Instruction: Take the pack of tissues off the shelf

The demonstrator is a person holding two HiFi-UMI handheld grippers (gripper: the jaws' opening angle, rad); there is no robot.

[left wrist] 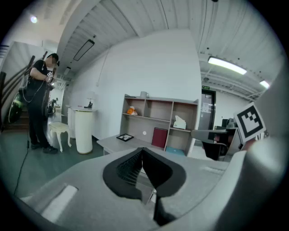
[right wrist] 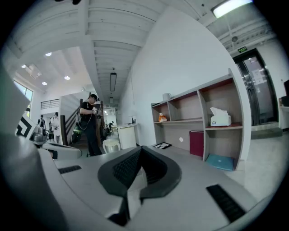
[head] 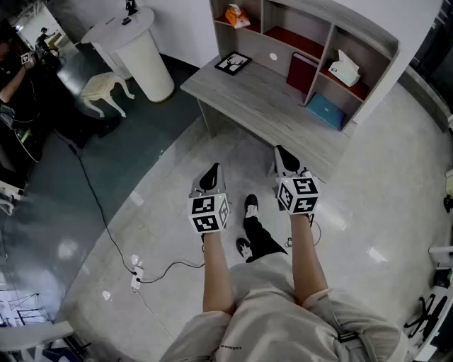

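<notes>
The pack of tissues (head: 345,68) is a white box with a tissue sticking up. It stands on the red upper shelf in the right compartment of the grey shelf unit (head: 368,39) on the desk. It also shows in the left gripper view, tissue pack (left wrist: 179,122), and in the right gripper view, tissue pack (right wrist: 220,118). My left gripper (head: 212,172) and right gripper (head: 282,153) are held side by side over the floor, short of the desk's front edge (head: 269,138). Both point at the shelf, jaws closed tip to tip with nothing between them, as seen at left gripper (left wrist: 142,151) and right gripper (right wrist: 141,151).
A dark red folder (head: 302,73) and a blue flat item (head: 326,111) sit below and left of the tissues, an orange object (head: 236,15) on the left shelf, a framed card (head: 233,62) on the desktop. A white round stand (head: 145,53), a stool (head: 106,88), a person (head: 18,71) and a floor cable (head: 136,276) are at left.
</notes>
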